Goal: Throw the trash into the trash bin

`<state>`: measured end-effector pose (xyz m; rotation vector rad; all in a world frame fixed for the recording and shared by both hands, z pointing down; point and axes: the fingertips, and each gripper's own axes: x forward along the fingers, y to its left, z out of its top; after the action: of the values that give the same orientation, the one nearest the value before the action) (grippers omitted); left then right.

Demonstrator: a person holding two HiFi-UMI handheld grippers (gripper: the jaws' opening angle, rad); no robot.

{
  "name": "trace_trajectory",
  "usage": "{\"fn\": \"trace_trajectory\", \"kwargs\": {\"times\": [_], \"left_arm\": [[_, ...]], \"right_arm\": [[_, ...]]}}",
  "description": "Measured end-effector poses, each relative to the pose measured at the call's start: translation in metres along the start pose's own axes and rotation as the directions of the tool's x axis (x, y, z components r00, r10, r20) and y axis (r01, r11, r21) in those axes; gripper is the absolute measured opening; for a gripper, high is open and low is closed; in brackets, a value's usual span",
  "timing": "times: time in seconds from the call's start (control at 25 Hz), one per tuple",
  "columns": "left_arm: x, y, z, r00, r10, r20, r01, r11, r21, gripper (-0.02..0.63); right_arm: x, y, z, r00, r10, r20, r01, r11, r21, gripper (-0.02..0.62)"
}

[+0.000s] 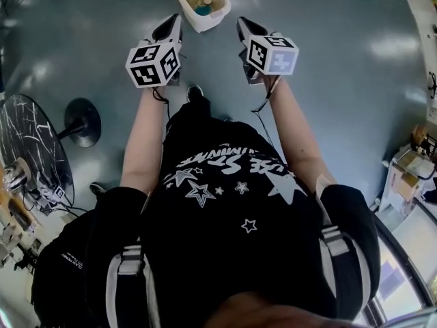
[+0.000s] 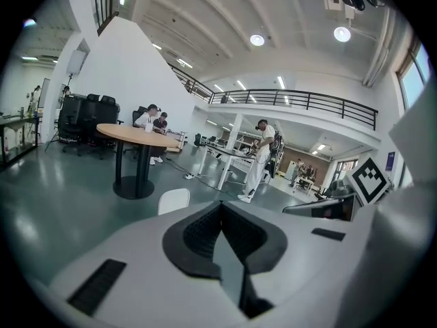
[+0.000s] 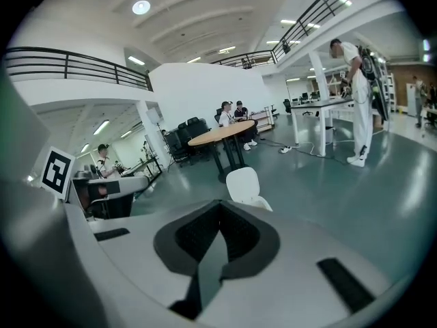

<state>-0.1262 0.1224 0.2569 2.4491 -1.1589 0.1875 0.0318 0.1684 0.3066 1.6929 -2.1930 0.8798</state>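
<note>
Head view: I stand over the white trash bin [image 1: 212,20], which sits on the floor just ahead of my shoe [image 1: 194,91]. Trash [image 1: 203,5] already lies inside it: a blue piece and a tan one, too small to name. My left gripper [image 1: 169,27] and right gripper [image 1: 247,27] hang either side of the bin, near its rim, neither touching it. I see no loose trash on the floor.

Left gripper view: the ribbed pads [image 2: 201,234] meet at their tips with nothing between them. The jaws are pressed together and empty. The bin's white edge shows just past the tips.

Right gripper view: same reading, jaws pressed together on nothing, with the bin's edge beyond them.

Risks, as I judge them: the bin looks light and stands close to my foot, so a careless step could tip it and spill its contents. The cable [image 1: 161,96] dangling under each wrist could snag the rim if I swing low.
</note>
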Motion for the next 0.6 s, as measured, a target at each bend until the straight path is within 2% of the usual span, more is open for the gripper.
{"fn": "trace_trajectory", "kwargs": {"times": [0.6], "left_arm": [[-0.082, -0.114, -0.037, 0.999, -0.009, 0.046, 0.008, 1.0, 0.028, 0.009]], "right_arm": [[-0.118, 0.017, -0.052, 0.994, 0.087, 0.061, -0.081, 0.992, -0.094, 0.006]]}}
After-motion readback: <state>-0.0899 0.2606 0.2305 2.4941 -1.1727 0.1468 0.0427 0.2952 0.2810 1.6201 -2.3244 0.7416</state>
